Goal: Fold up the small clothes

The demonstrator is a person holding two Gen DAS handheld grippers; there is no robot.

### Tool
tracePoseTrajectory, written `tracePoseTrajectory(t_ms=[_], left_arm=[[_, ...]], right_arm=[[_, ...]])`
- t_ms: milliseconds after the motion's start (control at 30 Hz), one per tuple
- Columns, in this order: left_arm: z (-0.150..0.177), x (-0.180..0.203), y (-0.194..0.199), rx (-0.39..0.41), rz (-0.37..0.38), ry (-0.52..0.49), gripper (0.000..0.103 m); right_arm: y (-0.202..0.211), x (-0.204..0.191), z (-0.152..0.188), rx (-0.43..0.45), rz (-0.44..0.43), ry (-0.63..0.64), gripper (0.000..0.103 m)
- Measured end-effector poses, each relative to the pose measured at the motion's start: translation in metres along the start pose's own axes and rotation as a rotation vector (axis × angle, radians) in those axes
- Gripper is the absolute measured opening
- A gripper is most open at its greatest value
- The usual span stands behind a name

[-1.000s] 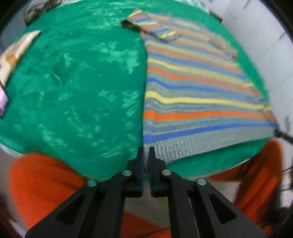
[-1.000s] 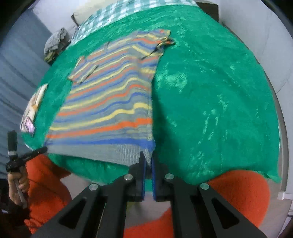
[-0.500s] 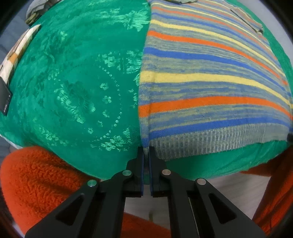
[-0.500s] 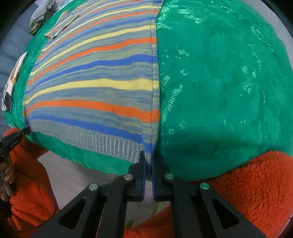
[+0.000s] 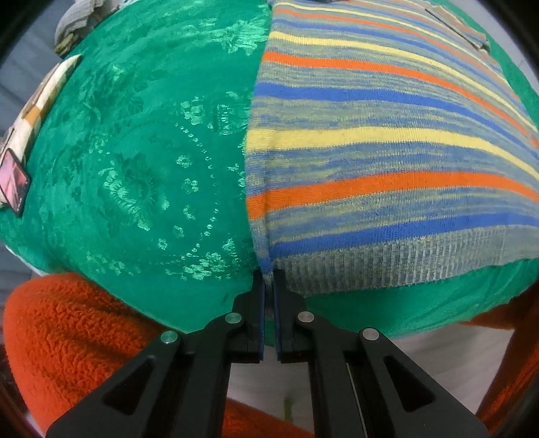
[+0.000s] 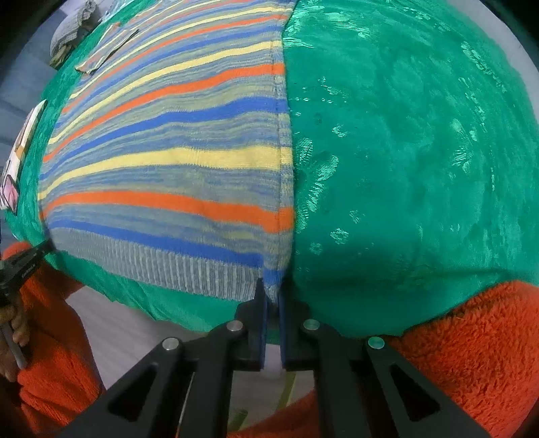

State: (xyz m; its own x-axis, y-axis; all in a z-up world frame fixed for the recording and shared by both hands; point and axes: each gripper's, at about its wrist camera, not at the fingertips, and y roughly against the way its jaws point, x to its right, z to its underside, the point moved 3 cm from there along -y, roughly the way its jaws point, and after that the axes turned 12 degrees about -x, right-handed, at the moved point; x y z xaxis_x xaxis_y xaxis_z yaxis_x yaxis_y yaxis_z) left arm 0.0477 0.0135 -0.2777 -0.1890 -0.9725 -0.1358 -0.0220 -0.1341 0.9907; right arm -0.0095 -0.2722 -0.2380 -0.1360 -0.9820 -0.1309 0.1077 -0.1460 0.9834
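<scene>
left wrist view: the left gripper (image 5: 267, 286) has its jaws drawn nearly together on the near left corner of the striped sweater (image 5: 387, 151), the ribbed grey hem pinched between the blue pads. the sweater spreads away to the right and far from this grip, lying flat with its stripes running left to right and its long axis running from the near hem toward the far collar end. its left side seam climbs straight away from the gripper. left of the sweater is bare green embossed cloth (image 5: 134, 151), shiny and patterned, draped over a rounded table edge. at the far left edge lie a phone (image 5: 13, 185) and a folded patterned piece (image 5: 43, 94); a grey bundle (image 5: 77, 23) sits at the far corner. the person's orange fleece sleeve (image 5: 67, 337) is close below.

right wrist view: the right gripper (image 6: 273, 293) is likewise closed down on the opposite near corner of the hem, cloth caught between its pads. from here the sweater runs left and far, its right seam rising straight ahead. the left gripper shows at the far left hem corner, so each hand holds one near corner, equally close. the likely next move carries the hem away along that long axis toward the far end. the green cloth to the right looks slick, so the sweater may slide. a pale floor shows below.
</scene>
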Motion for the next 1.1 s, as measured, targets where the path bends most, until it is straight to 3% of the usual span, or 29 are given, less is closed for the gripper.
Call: tracePoseTrajectory(t_ms=[133,233,267,300,367,433,467,667,867,967,1100], left_arm=[[0.010,0.002,0.003,-0.007,0.019,0.009,0.004],[0.013,0.006,0.004,-0.024,0.014,0.013,0.011],[0.014,0.005,0.005,-0.035,0.008,0.018,0.023],[0.015,0.002,0.006,-0.046,0.001,0.026,0.043],[0.021,-0.006,0.008,-0.074,0.002,0.056,0.065],[0.029,-0.013,0.012,-0.081,0.025,0.079,0.065],[0.034,-0.017,0.016,-0.080,0.036,0.090,0.065],[0.048,-0.030,0.048,-0.002,0.037,0.115,0.072],[0.036,-0.050,0.077,0.077,0.056,0.153,0.073],[0.012,-0.059,0.104,0.157,0.050,0.130,0.073],[-0.034,-0.070,0.133,0.283,0.015,0.048,0.081]], right_arm=[[0.003,0.002,-0.001,0.000,0.017,-0.002,0.006],[0.004,0.003,-0.001,-0.001,-0.003,-0.020,0.007],[0.005,0.004,0.000,-0.003,-0.015,-0.030,0.008],[0.005,0.006,0.000,-0.007,-0.026,-0.037,0.012],[0.006,0.008,0.003,-0.032,-0.048,-0.053,0.027],[0.009,0.009,0.007,-0.050,-0.053,-0.054,0.059],[0.012,0.010,0.010,-0.053,-0.041,-0.054,0.062],[0.043,0.029,0.023,-0.009,-0.021,-0.078,0.063],[0.079,0.052,0.022,0.104,0.042,-0.115,0.063],[0.094,0.056,0.015,0.162,0.102,-0.087,0.063],[0.113,0.049,-0.008,0.203,0.157,-0.016,0.063]])
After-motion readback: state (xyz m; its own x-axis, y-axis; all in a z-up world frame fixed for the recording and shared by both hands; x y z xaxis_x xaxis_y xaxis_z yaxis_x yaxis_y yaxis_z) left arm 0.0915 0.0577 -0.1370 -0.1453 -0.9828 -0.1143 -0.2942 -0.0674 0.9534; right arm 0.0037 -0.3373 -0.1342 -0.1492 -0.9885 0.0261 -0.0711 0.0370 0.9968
